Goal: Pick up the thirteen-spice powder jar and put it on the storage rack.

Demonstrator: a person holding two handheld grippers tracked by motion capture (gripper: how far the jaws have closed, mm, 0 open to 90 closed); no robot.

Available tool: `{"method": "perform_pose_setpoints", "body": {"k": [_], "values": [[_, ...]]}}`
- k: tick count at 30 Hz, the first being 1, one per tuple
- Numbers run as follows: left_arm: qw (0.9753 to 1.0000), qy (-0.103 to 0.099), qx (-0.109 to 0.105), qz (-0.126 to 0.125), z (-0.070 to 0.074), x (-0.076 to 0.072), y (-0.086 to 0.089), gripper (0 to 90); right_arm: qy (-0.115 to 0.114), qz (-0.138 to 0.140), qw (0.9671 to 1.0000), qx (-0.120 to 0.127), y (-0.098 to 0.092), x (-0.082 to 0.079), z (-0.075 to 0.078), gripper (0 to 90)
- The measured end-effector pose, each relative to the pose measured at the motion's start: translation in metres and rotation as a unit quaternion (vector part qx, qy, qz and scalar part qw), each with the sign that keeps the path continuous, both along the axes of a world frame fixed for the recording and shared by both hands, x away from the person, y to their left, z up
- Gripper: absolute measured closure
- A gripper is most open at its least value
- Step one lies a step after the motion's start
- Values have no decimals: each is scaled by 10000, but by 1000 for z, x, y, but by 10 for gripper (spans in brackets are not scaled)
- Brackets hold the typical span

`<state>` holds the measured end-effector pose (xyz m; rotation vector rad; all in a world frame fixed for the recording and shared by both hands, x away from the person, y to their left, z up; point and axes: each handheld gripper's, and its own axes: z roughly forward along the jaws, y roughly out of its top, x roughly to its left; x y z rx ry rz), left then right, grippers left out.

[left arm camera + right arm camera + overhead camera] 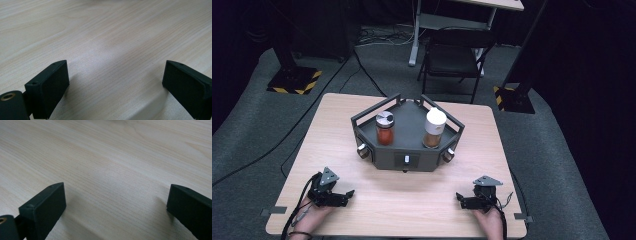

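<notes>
Down at the near edge of the table [362, 210], both pairs of tongs rest on the bare wood, well apart from each other. The left tongs [343, 196] sit by the near left corner, held in a hand [312, 216] that comes in from below, their tips turned toward the middle of the table. The right tongs [462, 200] sit by the near right corner in the other hand [490, 220], tips likewise turned inward. In the left gripper view the left tongs [115, 82] are released, jaws spread wide with only wood grain between them; the right gripper view shows the right tongs [115, 205] released in the same way, gripping nothing.

Nearest to them, at the middle of the table toward its far edge, stands a dark grey angular tray [409, 150] with a raised rail. Inside it, a jar of red spice [385, 128] with a silver lid stands upright on the left, and a jar with a white cap [434, 128] stands upright on the right, the two apart.
</notes>
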<state>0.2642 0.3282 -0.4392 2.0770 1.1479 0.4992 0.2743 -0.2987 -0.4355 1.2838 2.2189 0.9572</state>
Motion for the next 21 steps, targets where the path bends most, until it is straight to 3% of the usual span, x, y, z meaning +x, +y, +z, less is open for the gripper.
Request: {"method": "perform_pose_setpoints", "body": {"k": [21], "values": [[10000, 11, 20, 16, 0, 0, -1, 58, 23, -44, 10000, -14, 2, 1, 0, 0]]}}
